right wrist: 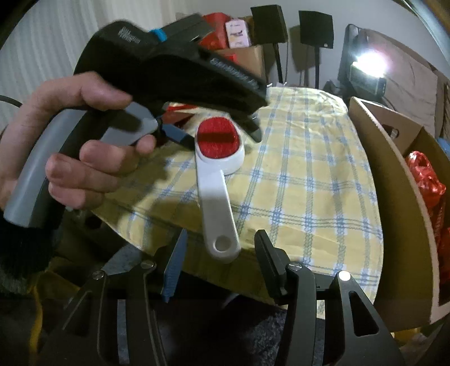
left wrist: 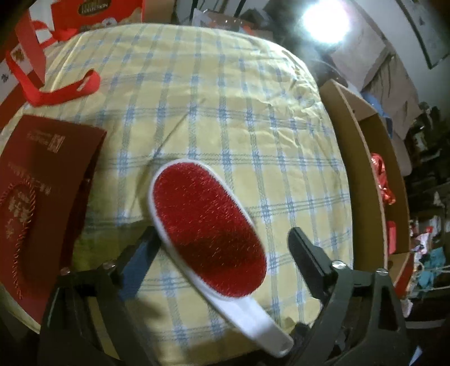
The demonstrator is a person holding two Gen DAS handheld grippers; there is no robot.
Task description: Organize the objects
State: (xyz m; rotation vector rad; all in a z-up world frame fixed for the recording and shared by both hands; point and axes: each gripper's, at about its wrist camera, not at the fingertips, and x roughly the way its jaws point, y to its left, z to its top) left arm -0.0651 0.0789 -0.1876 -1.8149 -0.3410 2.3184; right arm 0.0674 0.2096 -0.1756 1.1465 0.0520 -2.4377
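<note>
My left gripper (left wrist: 222,242) wide open around brush (left wrist: 208,219) on cloth (left wrist: 225,112); right gripper (right wrist: 222,247) half open, empty.

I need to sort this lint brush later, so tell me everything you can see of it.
The lint brush is white plastic with an oval red bristly pad facing up and a flat handle ending in a round hanging hole. It lies flat on the yellow-and-blue checked cloth, handle reaching the cloth's near edge. The left gripper straddles its head, open. The right gripper flanks the handle end, not pressing it.

Dim room, lamp (left wrist: 326,21) glare top right, fisheye-warped edges, poss. slight motion blur.
</note>
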